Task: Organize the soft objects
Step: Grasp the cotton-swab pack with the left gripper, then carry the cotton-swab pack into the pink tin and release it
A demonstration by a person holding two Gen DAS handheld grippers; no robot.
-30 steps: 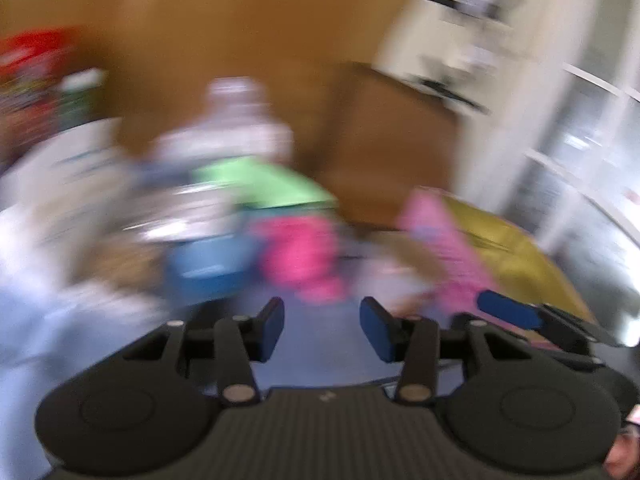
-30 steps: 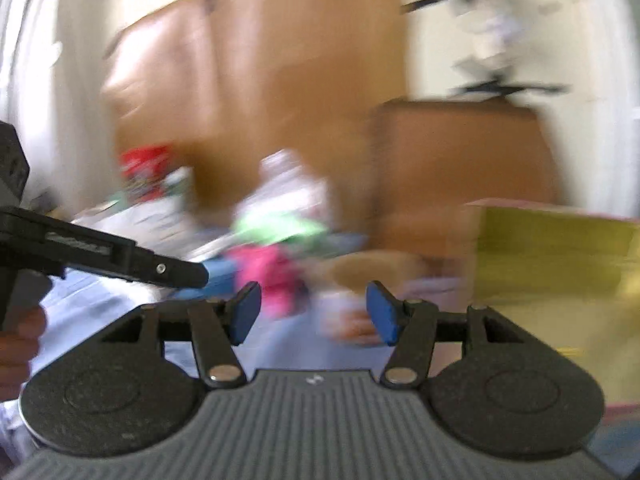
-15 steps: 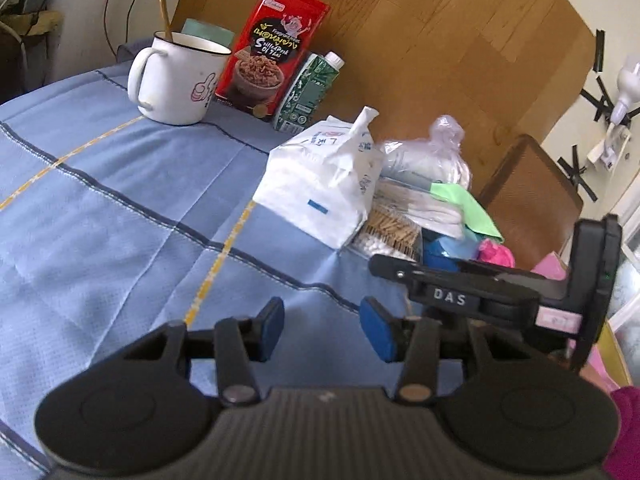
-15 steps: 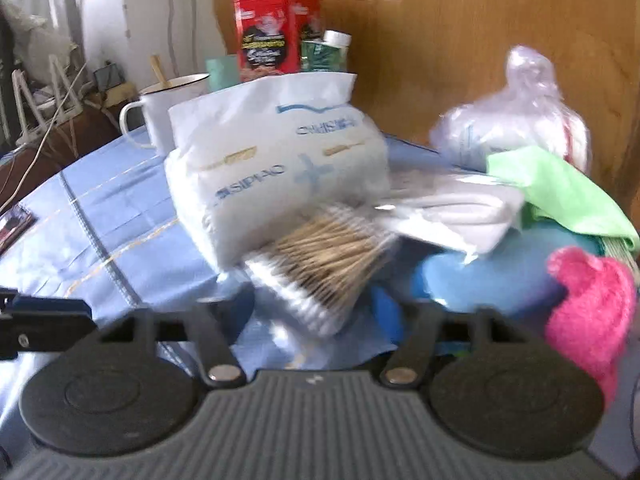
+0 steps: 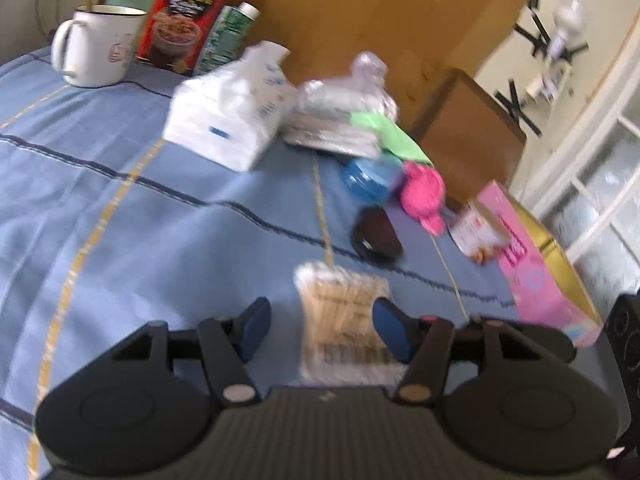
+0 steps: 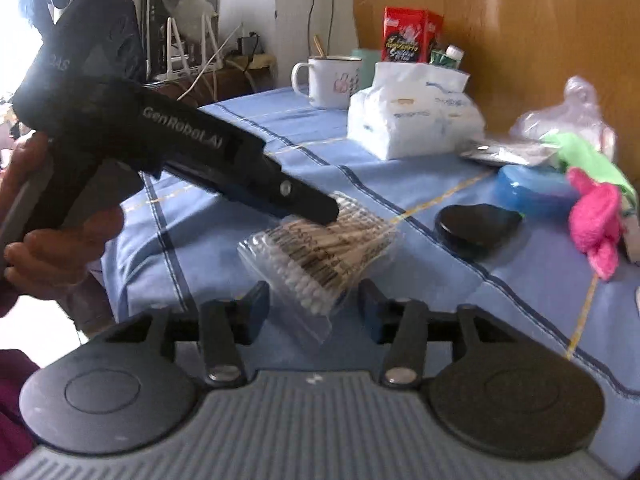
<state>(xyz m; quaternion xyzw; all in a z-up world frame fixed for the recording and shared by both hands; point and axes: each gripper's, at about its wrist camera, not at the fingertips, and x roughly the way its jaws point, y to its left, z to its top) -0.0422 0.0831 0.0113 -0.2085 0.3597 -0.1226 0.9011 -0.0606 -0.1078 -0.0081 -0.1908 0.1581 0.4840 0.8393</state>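
Note:
A clear bag of cotton swabs (image 5: 346, 324) lies on the blue tablecloth (image 5: 140, 232), between the wide-open fingers of my left gripper (image 5: 320, 326). In the right wrist view the same bag (image 6: 316, 248) lies just ahead of my open right gripper (image 6: 310, 308), with the left gripper's tip (image 6: 324, 208) over it. Neither gripper visibly grips the bag. Farther back are a white tissue pack (image 5: 228, 120), a pink fluffy cloth (image 5: 424, 196), a green cloth (image 5: 388, 136) and a clear plastic bag of white items (image 5: 348, 96).
A black round case (image 5: 376, 236), a blue lidded tub (image 5: 368, 178), a white mug (image 5: 96, 48), a red box (image 5: 184, 16), a green carton (image 5: 228, 36), a small printed pouch (image 5: 478, 232) and a pink box (image 5: 536, 264) sit on the table. A wooden board stands behind.
The swab bag has moved from the pile beside the tissue pack to the near tablecloth. Both grippers have pulled back and now flank it, the left gripper's fingers opened wider.

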